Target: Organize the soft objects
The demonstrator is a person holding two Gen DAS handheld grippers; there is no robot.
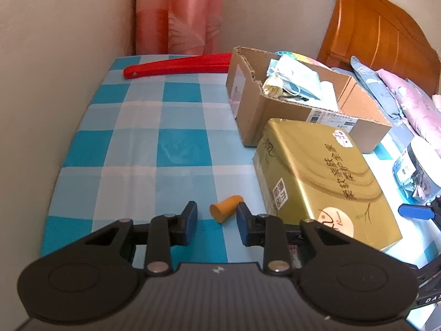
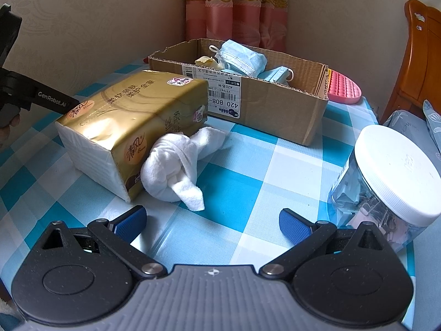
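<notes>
A small orange foam earplug [image 1: 226, 208] lies on the blue checked tablecloth, just ahead of my left gripper [image 1: 217, 222], which is open with the jaws either side of it, not touching. A knotted white towel [image 2: 176, 167] lies against the gold tissue pack [image 2: 132, 127], ahead of my open, empty right gripper [image 2: 212, 222]. The tissue pack also shows in the left wrist view [image 1: 322, 176]. A cardboard box [image 2: 275, 107] behind holds blue face masks [image 2: 242, 58]; it also shows in the left wrist view [image 1: 275, 107].
A clear jar with a white lid [image 2: 391, 171] stands at the right. A pink silicone mat [image 2: 344, 89] lies behind the box. A red flat object [image 1: 179, 66] lies at the table's far edge by the curtain. A wall runs along the left; a wooden headboard [image 1: 380, 27] is right.
</notes>
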